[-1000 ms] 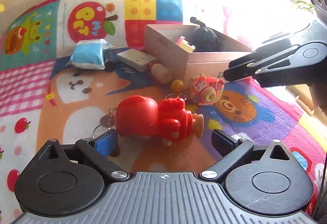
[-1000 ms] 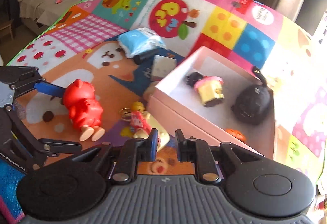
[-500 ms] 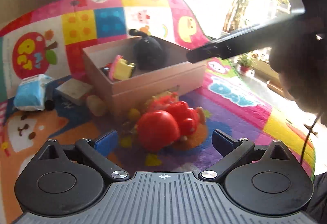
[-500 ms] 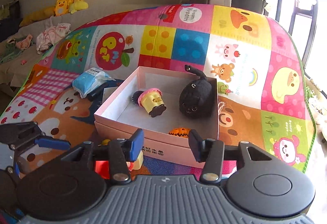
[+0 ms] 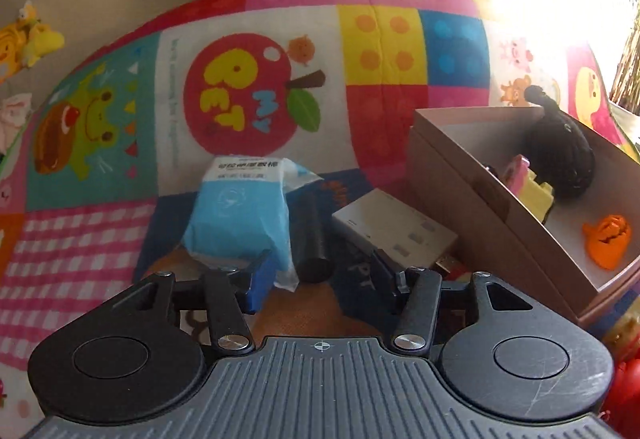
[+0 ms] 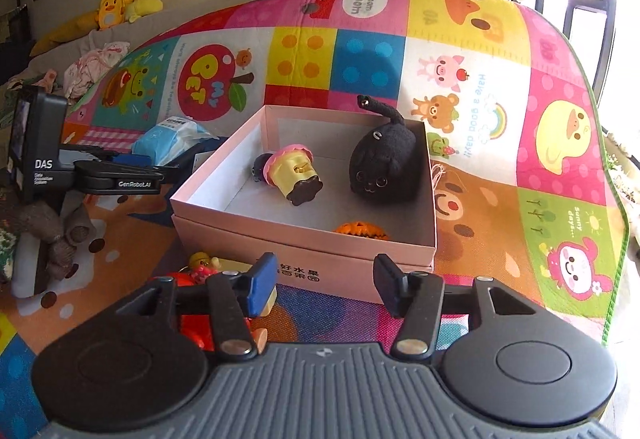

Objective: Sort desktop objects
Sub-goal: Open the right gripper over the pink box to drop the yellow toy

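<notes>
1. The left hand-held gripper has swung away from the glossy red plastic figurine, which it straddled wide open a second ago. It now faces a black cylindrical tube lying on the colourful cartoon play mat.
2. Its jaws have just been closing to a narrow gap, with nothing between them; the tube lies just ahead, untouched.
3. The figurine was not boxed. It lies on the mat in front of the pink cardboard box, under the right hand-held gripper, whose jaws have just been opening and stand partly spread, empty.
4. Judged from this, the tube is the left side's next pick, and the figurine waits for the right.
5. A blue plastic tissue packet touches the tube on one side and a flat white carton lies near the other, crowding the pinch.
6. The box already holds a black plush cat, a pink-and-yellow cupcake toy and an orange pumpkin charm.
</notes>
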Demonstrator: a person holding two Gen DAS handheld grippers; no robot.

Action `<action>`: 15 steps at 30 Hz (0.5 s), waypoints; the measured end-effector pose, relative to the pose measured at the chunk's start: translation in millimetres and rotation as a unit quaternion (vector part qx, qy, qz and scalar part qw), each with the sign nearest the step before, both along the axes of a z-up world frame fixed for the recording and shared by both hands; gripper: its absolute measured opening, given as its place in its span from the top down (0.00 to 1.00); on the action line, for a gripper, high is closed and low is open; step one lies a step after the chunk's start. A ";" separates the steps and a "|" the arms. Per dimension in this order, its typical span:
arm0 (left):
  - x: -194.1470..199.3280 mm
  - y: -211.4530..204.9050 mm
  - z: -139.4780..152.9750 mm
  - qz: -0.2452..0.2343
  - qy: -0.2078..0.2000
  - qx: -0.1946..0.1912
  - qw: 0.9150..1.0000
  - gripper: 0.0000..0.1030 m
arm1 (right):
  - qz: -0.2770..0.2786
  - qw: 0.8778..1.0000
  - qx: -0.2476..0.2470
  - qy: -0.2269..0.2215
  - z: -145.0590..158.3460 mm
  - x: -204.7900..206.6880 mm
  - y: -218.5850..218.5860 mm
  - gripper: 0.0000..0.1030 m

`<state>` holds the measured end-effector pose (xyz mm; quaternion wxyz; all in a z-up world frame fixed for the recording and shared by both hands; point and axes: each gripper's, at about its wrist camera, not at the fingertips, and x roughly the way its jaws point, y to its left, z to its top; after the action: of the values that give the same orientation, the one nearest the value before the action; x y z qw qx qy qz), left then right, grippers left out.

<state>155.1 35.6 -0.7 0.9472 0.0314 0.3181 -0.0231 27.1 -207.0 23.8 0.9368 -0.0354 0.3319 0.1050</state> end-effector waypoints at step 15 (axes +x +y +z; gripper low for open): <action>-66.4 -8.7 11.3 -0.046 0.018 -0.020 0.999 0.76 | -0.015 0.999 0.014 0.031 -20.5 -7.2 -18.4 0.41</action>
<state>88.7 26.9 10.6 0.9396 0.0264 0.3331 -0.0742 19.9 -225.4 3.4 0.9279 -0.0142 0.3600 0.0962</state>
